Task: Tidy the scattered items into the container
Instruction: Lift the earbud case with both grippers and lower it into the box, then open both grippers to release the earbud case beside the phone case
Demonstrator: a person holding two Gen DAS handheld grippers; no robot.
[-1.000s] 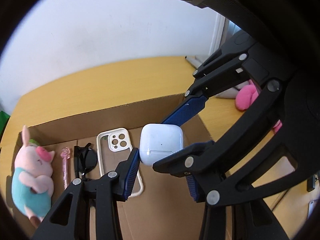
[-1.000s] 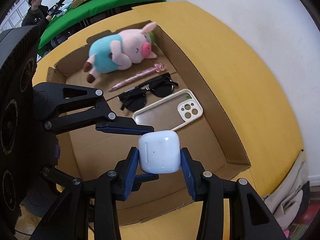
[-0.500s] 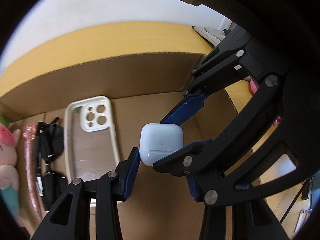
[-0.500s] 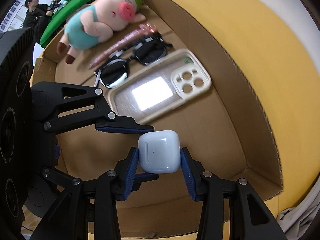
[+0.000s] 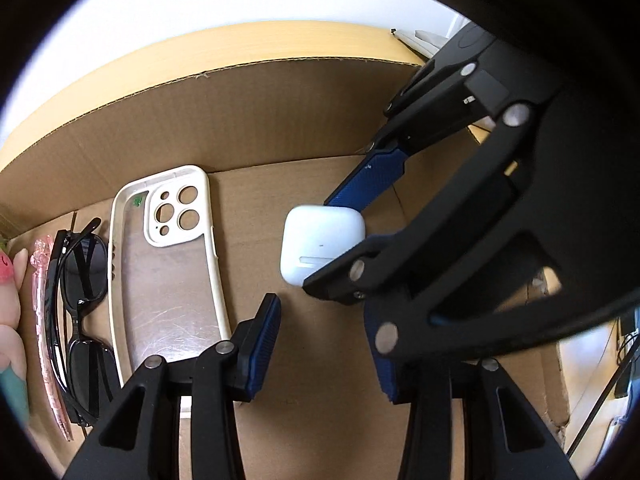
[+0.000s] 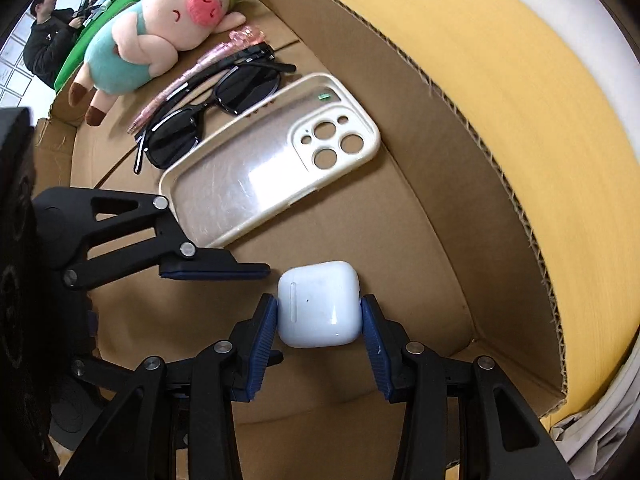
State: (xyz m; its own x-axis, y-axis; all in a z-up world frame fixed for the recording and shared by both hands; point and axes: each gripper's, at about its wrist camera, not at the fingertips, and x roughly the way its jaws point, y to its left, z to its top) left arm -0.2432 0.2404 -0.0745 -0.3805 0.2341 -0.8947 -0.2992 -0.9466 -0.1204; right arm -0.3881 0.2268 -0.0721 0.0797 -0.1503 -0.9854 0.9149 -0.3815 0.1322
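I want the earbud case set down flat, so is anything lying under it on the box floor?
Nothing visible: bare cardboard box floor surrounds the earbud case in the right gripper; the phone case lies clear beside.

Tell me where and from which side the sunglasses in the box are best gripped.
Grip the thin bridge between the two lenses of the sunglasses, coming straight from above. They lie flat and folded on the box floor, squeezed between the pink pen and the phone case, so side approaches look blocked.

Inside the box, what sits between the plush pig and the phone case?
In the right wrist view, a pink pen and black sunglasses lie between the plush pig and the phone case.
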